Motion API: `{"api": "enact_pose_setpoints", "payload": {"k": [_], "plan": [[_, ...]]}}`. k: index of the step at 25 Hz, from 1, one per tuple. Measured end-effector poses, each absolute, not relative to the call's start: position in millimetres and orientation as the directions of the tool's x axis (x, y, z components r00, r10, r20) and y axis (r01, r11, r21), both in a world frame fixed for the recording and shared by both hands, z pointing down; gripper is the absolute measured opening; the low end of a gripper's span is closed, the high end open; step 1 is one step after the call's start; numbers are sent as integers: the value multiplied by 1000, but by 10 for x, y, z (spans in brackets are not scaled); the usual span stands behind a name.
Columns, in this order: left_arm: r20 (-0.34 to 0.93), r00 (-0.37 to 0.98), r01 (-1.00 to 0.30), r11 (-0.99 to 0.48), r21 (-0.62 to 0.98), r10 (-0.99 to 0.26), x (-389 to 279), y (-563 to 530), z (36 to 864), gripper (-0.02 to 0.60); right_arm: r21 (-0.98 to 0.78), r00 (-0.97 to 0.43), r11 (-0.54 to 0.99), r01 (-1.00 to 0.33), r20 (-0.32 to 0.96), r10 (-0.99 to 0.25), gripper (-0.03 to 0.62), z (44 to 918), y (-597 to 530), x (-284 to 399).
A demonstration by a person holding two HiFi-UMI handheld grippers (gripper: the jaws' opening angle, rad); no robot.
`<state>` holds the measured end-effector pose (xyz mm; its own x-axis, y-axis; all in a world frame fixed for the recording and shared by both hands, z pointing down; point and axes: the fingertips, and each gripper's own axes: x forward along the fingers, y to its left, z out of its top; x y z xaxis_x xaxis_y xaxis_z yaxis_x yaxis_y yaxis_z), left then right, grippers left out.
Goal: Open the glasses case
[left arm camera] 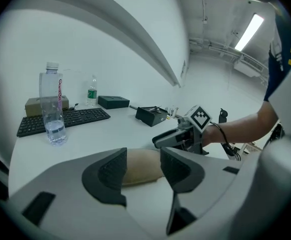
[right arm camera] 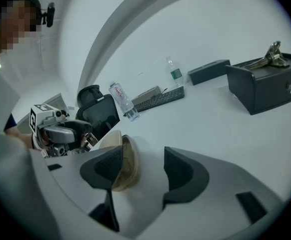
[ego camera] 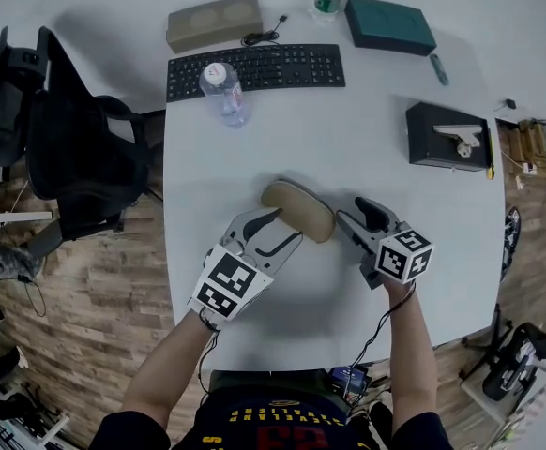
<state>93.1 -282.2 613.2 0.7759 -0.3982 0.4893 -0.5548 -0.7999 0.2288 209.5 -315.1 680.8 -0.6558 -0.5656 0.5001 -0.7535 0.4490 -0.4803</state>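
A tan oval glasses case point(ego camera: 298, 210) point(left arm camera: 140, 166) point(right arm camera: 123, 164) lies on the white table point(ego camera: 282, 148), and in the head view its lid looks down. My left gripper point(ego camera: 287, 226) point(left arm camera: 143, 171) stands at the case's near left end with its jaws apart. The case shows in the gap beyond its pads, which do not press on it. My right gripper point(ego camera: 353, 212) point(right arm camera: 143, 169) is at the case's right end, jaws wide open, and the case's end lies by its left finger point(right arm camera: 105, 169). Each gripper also shows in the other's view: the right gripper point(left arm camera: 185, 134) and the left gripper point(right arm camera: 60, 131).
Farther back on the table are a water bottle point(ego camera: 224, 92), a black keyboard point(ego camera: 254, 68), a cardboard box point(ego camera: 214, 22), a green box point(ego camera: 388, 24) and a black box point(ego camera: 447, 137) at the right. A black office chair point(ego camera: 67, 148) stands off the table's left edge.
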Motion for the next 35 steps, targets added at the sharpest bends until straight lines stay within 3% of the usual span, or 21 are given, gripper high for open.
{"api": "enact_pose_setpoints", "payload": {"k": [6,9,11,15,22,31,35], "plan": [[501,798,-466,-871,157,-336,1084,-2917,6077,253,-406,-650,516,-754,571,-502,268,6994,-3108,2110],[519,817,-366,-922,129,-252,1287,-2933,6098,299,-381,-672,572,-726,569,-473,225,6995,-3122,2042],[569,801,-284,-954,92,-183,1395,-2914,6204,326,-390,-696,596,-702,553,-458,160,6971,-3134,1997],[657,750,-118,-993,28,-71,1528,-2830,6347,336,-439,-750,629,-641,534,-391,103,6971,-3062,1889],[835,550,183,-977,-108,11,1518,-2777,6620,353,-429,-754,657,-619,559,-345,104,6988,-3043,1890],[901,427,226,-974,-31,70,1356,-2713,6843,373,-410,-733,666,-624,603,-315,66,7024,-3005,1823],[892,447,205,-978,-30,67,1283,-2613,6760,371,-401,-725,664,-631,610,-320,57,7026,-3019,1804]]}}
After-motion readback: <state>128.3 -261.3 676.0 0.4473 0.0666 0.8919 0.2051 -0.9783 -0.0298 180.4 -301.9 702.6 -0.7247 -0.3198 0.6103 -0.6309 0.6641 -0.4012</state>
